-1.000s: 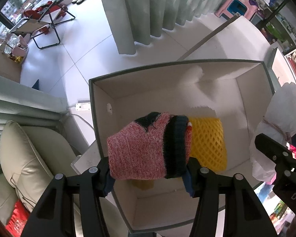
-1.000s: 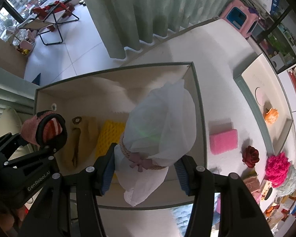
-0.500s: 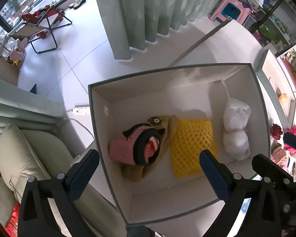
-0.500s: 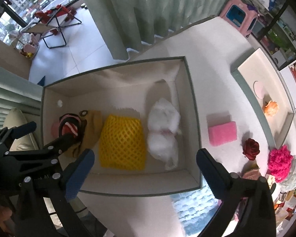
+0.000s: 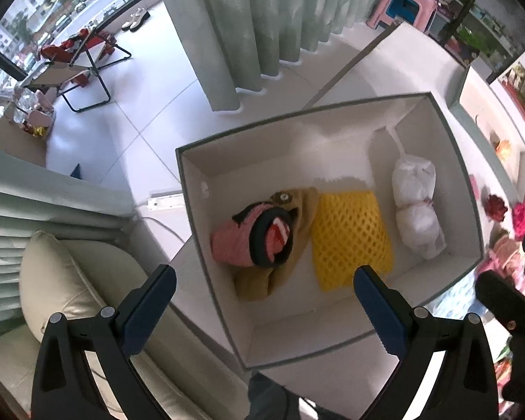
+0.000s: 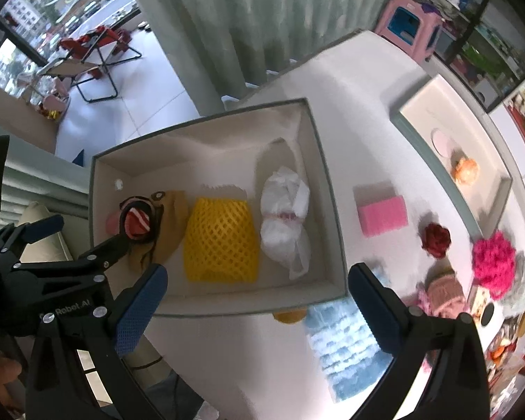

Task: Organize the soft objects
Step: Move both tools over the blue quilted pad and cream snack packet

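A grey-rimmed white box point(image 5: 206, 252) point(image 6: 336, 210) holds a pink knitted hat point(image 5: 241, 241) point(image 6: 136, 220) lying on a mustard plush point(image 5: 280, 280) point(image 6: 173, 224), a yellow net foam sleeve point(image 5: 350, 238) point(image 6: 220, 241) and a white tied bag point(image 5: 416, 217) point(image 6: 285, 220). My left gripper point(image 5: 262, 301) is open and empty above the box's near left corner. My right gripper point(image 6: 255, 304) is open and empty above the box's near edge.
On the white table right of the box lie a pink sponge point(image 6: 381, 213), a red rose point(image 6: 435, 239), a magenta pompom point(image 6: 493, 262), a blue cloth point(image 6: 346, 336) and a tray point(image 6: 413, 133). A cream sofa point(image 5: 63, 290) is at the left.
Both grippers opened and let go: the pink hat dropped onto the mustard plush and the white bag dropped into the box's right side. Both grippers then pulled back and up.
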`<action>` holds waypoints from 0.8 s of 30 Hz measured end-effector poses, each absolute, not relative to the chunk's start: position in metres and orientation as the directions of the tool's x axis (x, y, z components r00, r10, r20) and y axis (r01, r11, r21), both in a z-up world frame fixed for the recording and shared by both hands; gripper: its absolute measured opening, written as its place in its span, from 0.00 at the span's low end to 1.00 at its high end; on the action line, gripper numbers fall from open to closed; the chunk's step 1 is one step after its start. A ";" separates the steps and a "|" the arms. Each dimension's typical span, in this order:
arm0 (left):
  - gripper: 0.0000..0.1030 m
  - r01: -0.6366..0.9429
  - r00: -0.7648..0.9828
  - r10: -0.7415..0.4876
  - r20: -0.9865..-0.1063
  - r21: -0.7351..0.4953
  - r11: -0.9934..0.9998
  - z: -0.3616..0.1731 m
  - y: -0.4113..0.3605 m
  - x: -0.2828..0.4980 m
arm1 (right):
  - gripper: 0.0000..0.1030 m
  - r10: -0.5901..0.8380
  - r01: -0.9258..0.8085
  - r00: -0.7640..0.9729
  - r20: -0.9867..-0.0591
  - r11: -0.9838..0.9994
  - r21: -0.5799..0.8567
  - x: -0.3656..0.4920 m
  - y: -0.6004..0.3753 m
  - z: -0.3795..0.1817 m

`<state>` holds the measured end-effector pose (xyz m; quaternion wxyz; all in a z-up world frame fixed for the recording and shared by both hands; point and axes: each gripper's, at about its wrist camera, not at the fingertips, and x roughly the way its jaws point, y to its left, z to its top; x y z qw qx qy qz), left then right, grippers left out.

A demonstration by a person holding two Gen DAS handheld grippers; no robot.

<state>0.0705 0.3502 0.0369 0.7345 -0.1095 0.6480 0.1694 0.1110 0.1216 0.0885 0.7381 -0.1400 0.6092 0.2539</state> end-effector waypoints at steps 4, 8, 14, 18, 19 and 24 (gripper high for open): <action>0.99 -0.360 0.096 0.089 -0.991 0.049 0.932 0.037 0.333 0.063 | 1.00 0.236 -0.488 0.115 -0.965 0.860 0.152 0.099 0.096 0.085; 0.99 -0.290 0.091 0.095 -0.991 0.065 0.955 0.034 0.303 0.058 | 1.00 0.235 -0.426 0.123 -0.964 0.890 0.163 0.082 0.058 0.080; 0.99 -0.148 0.071 0.049 -0.996 0.038 0.988 0.026 0.243 0.053 | 1.00 0.216 -0.287 0.137 -0.967 0.943 0.170 0.057 -0.014 0.067; 0.99 -0.071 0.043 -0.027 -0.999 -0.031 0.997 0.018 0.204 0.047 | 1.00 0.172 -0.160 0.138 -0.975 0.976 0.149 0.042 -0.073 0.050; 0.99 -0.059 0.032 -0.044 -0.999 -0.046 0.997 0.014 0.194 0.046 | 1.00 0.167 -0.135 0.131 -0.977 0.980 0.149 0.039 -0.085 0.045; 0.99 -0.087 -0.059 -0.114 -0.992 -0.109 0.990 -0.025 0.165 0.043 | 1.00 0.140 -0.028 0.074 -0.987 0.990 0.139 0.021 -0.135 0.017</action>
